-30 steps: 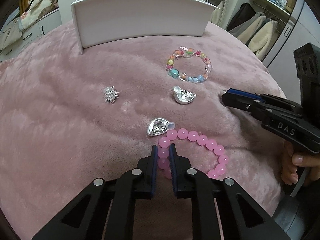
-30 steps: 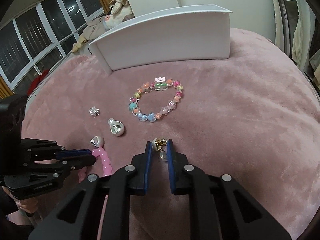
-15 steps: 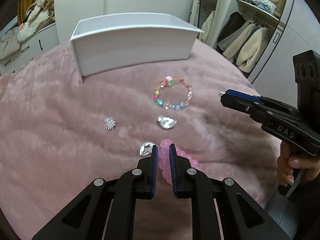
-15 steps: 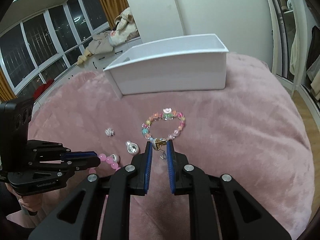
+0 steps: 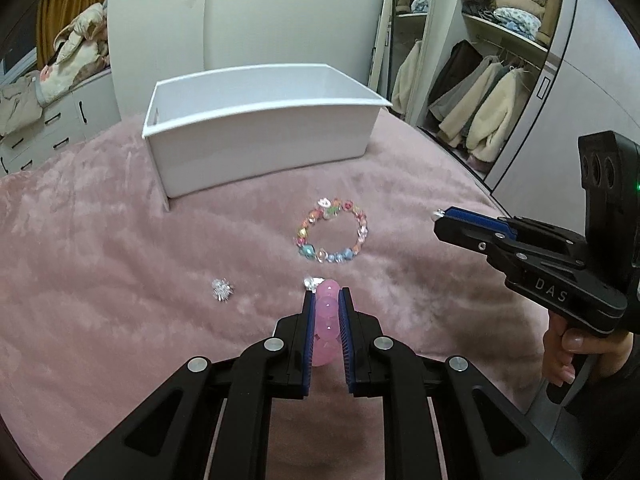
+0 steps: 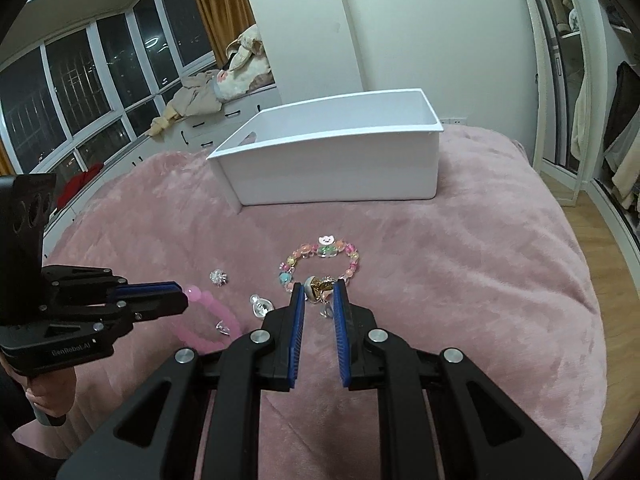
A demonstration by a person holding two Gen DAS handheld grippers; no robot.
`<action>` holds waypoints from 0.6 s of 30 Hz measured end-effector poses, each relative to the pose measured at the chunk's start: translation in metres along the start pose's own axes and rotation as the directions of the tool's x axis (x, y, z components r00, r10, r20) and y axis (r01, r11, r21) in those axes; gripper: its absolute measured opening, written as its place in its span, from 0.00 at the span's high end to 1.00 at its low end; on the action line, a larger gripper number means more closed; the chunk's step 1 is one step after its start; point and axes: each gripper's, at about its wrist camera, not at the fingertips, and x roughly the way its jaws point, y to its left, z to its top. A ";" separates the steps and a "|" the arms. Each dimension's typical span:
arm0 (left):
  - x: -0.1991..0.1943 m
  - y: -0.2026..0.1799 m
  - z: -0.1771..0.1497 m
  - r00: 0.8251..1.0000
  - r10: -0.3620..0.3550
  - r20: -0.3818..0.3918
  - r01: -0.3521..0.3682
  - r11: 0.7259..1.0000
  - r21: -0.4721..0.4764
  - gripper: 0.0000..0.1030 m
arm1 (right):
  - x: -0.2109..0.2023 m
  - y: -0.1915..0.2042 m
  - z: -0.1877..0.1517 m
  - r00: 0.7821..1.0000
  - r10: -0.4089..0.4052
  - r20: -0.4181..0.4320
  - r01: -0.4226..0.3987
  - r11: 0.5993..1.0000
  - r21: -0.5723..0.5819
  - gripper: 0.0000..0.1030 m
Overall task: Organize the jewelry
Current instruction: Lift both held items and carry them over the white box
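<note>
- Your left gripper [image 5: 325, 300], lower centre of frame, is clamped on the pink bead bracelet [image 5: 327, 320].
- Your right gripper [image 6: 319, 289], frame centre, pinches a gold charm earring [image 6: 318, 289].
- White bin [image 6: 340, 168] sits in the upper centre.

A bed covered in pink plush blanket [image 6: 480, 260] carries a white rectangular plastic bin [image 6: 340, 176], a multicoloured beaded bracelet [image 6: 320, 258], a spiky silver brooch [image 5: 222, 290] and 2 silver teardrop charms [image 6: 261, 306]
</note>
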 end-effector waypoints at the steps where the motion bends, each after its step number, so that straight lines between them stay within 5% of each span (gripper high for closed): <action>1: -0.002 0.000 0.002 1.000 0.000 0.005 0.000 1.000 0.002 0.84 | -0.002 0.000 0.002 1.000 -0.003 0.003 0.003 1.000 -0.004 0.85; 18: -0.031 0.000 0.043 0.994 0.015 0.113 -0.018 1.000 0.024 0.84 | -0.014 0.008 0.039 0.999 -0.034 0.032 0.035 0.998 -0.045 0.85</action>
